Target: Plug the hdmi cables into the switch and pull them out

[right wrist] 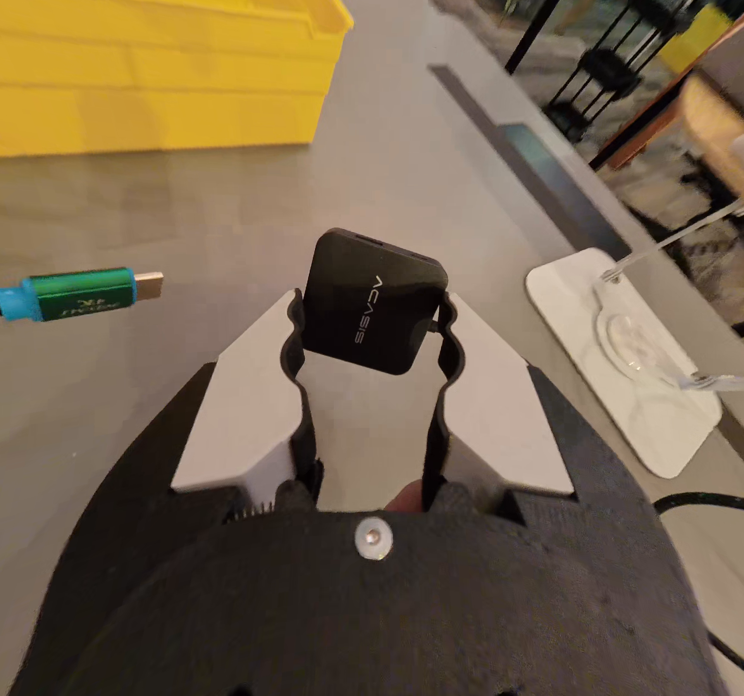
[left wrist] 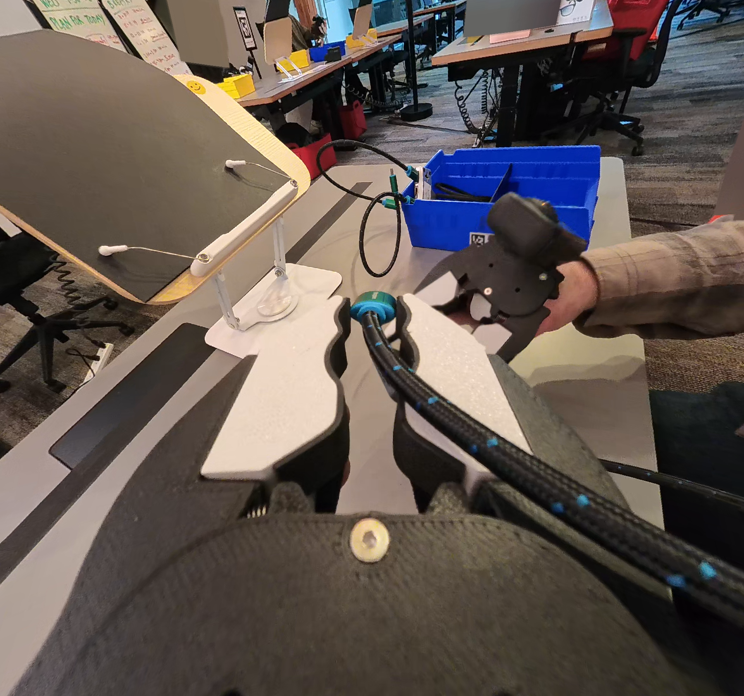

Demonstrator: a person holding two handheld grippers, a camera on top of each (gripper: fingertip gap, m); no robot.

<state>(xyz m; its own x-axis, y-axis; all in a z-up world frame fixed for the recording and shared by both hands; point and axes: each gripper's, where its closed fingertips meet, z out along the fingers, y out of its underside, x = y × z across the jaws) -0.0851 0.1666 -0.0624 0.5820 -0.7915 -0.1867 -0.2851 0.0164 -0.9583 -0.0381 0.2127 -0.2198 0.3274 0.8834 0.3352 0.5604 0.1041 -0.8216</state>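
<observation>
HDMI plug [left wrist: 372,305] pinched in L gripper [left wrist: 374,308], switch [right wrist: 372,302] in R gripper [right wrist: 370,314]

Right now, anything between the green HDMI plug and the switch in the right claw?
Nothing. In the right wrist view only bare grey table separates the green HDMI plug from the black switch; the plug's metal tip points toward it, not inserted.

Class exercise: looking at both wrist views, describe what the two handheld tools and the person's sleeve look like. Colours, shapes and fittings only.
Each tool, left and right, has a textured black body with a silver centre screw, and two white fingers edged with wavy black pads. Seen from outside, the right tool carries a rounded black camera housing. The sleeve is a muted plaid.
</observation>
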